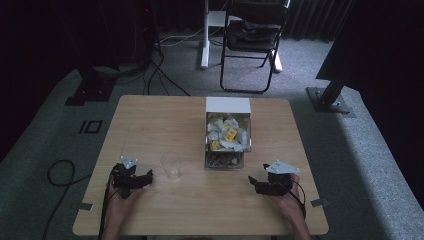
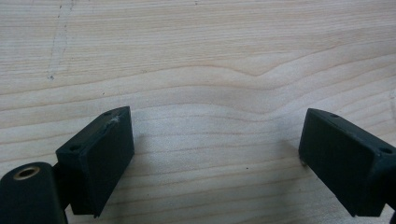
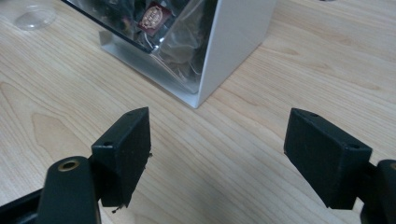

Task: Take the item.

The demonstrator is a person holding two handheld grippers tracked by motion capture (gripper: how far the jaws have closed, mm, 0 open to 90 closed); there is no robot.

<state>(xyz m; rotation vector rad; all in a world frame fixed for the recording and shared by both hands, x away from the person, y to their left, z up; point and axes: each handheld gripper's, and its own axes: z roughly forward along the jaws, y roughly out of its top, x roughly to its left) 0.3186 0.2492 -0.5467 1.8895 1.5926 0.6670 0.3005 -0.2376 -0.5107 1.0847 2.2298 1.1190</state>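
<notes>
On the wooden table (image 1: 150,120), a white box (image 1: 228,105) of little packets (image 1: 227,133) sits center-far. Near corners: left gripper (image 1: 149,176) and right gripper (image 1: 251,180), both with jaws spread wide, gripping nothing. Smallest bit, a clear cup (image 1: 171,164), stands just right of the left gripper.

Light wood table (image 1: 150,120) sitting on grey carpet. On it there's a clear plastic cup (image 1: 172,165) near the front left, and a white-and-clear box of wrapped packets (image 1: 228,132) at centre, well apart.
</notes>
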